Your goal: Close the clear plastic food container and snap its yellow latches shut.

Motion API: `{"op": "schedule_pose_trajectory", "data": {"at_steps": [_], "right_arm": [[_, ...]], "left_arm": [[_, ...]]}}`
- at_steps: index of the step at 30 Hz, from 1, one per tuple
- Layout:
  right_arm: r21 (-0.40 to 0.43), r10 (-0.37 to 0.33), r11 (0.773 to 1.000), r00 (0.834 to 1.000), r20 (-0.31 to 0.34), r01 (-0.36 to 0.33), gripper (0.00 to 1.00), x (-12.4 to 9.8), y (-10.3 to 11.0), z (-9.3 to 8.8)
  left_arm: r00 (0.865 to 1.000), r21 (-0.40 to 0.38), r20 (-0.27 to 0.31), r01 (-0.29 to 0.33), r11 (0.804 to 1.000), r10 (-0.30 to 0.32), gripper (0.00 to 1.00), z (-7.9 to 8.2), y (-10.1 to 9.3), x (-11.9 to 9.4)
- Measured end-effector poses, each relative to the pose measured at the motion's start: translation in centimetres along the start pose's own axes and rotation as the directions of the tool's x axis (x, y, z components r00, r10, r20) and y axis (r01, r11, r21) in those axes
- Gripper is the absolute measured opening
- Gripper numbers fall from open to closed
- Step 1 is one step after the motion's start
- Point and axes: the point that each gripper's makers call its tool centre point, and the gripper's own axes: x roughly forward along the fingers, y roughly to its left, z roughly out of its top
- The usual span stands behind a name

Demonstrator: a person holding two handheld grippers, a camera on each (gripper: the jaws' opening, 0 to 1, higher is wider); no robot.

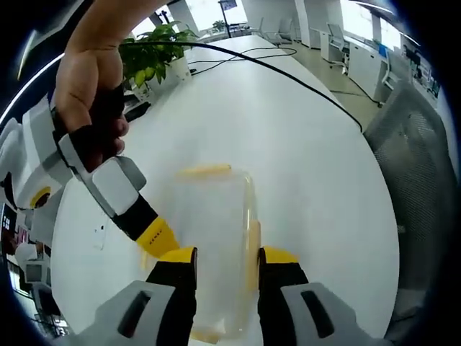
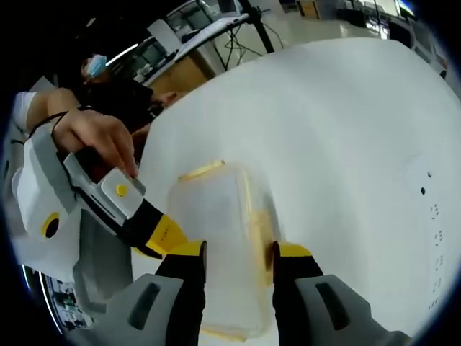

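The clear plastic container (image 1: 212, 213) lies on the white table (image 1: 302, 151) with its lid on. One yellow latch (image 1: 205, 171) sits at its far end and another (image 1: 253, 241) along its right side. My left gripper (image 1: 228, 256) is open, its yellow-tipped jaws hanging over the container's near part. The right gripper (image 1: 160, 238), held by a hand, reaches in from the upper left and touches the container's left edge. In the right gripper view my right gripper (image 2: 240, 251) stands open over the container (image 2: 216, 216), beside the side latch (image 2: 263, 223). The left gripper (image 2: 162, 234) comes in from the left.
A potted plant (image 1: 155, 54) stands at the table's far left, and a black cable (image 1: 288, 72) runs across the far part. A mesh chair (image 1: 418, 158) stands past the right edge. A person (image 2: 108, 79) is behind the table (image 2: 346, 130).
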Motion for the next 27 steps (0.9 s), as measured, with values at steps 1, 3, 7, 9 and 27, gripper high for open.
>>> {"op": "schedule_pose_trajectory", "data": {"at_steps": [1, 3, 7, 9, 27], "right_arm": [[0.001, 0.001, 1.000, 1.000, 0.000, -0.001, 0.32, 0.0, 0.0, 0.0], [0.005, 0.004, 1.000, 1.000, -0.002, -0.004, 0.32, 0.0, 0.0, 0.0], [0.015, 0.016, 1.000, 1.000, -0.005, -0.016, 0.31, 0.1, 0.0, 0.0], [0.038, 0.025, 0.999, 1.000, -0.012, -0.025, 0.29, 0.3, 0.1, -0.1], [0.044, 0.020, 0.999, 1.000, 0.000, -0.020, 0.30, 0.8, 0.3, 0.6]], "left_arm": [[1.000, -0.002, -0.005, -0.001, 1.000, 0.001, 0.26, 0.0, 0.0, 0.0], [1.000, 0.001, -0.015, -0.003, 1.000, 0.003, 0.26, 0.0, 0.0, 0.0], [1.000, 0.002, -0.023, -0.003, 1.000, 0.003, 0.25, -0.1, 0.0, 0.0], [0.999, 0.013, -0.037, -0.008, 1.000, 0.008, 0.25, 0.0, -0.1, 0.0], [0.996, 0.092, -0.063, -0.057, 0.994, 0.063, 0.25, -0.1, 0.0, 0.1]]}}
